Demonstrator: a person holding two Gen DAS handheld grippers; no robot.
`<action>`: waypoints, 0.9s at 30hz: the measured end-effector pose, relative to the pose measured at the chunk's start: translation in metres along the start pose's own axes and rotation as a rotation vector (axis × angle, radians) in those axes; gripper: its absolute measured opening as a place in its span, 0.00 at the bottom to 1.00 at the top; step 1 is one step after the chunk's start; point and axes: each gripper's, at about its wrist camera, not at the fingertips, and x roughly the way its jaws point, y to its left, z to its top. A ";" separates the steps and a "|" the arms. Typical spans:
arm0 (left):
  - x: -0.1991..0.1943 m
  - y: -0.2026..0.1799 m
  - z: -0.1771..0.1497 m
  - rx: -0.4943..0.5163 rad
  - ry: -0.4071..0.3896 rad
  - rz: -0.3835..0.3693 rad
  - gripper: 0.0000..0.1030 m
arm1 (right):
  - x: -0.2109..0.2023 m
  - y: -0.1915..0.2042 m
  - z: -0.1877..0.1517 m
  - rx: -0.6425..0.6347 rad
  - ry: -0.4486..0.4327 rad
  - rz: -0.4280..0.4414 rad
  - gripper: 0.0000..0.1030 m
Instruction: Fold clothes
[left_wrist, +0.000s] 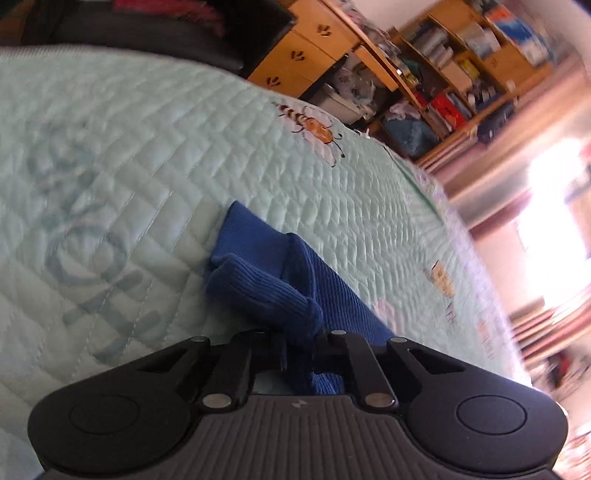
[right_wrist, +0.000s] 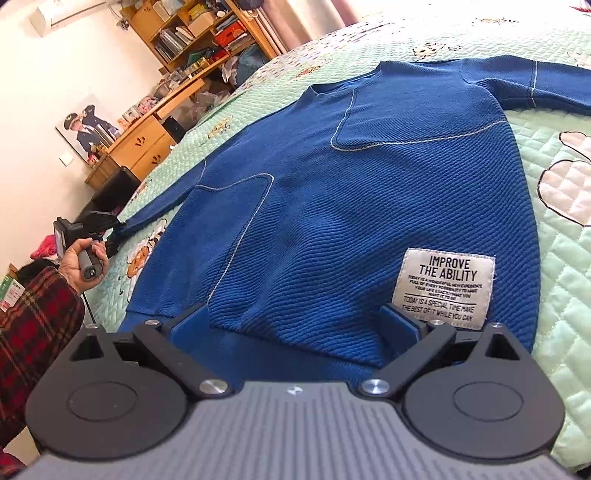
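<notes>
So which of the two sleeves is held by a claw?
The sleeve stretched toward the left claw, which pinches its cuff. The other sleeve lies untouched on the quilt.

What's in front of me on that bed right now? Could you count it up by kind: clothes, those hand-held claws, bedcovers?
Blue sweaters: 1
Hand-held claws: 2, the left claw shut on the sweater's cuff, the right claw open over the hem
Green quilted bedcovers: 1
Total: 4
</notes>
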 end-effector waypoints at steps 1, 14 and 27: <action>-0.005 -0.010 0.000 0.035 -0.010 0.020 0.09 | -0.001 -0.002 0.000 0.004 -0.004 0.007 0.96; -0.102 -0.202 -0.040 0.478 -0.226 -0.189 0.09 | -0.011 -0.039 -0.006 0.065 -0.075 0.174 0.96; -0.122 -0.314 -0.412 1.836 0.080 -0.537 0.08 | -0.040 -0.096 -0.017 0.286 -0.218 0.334 0.95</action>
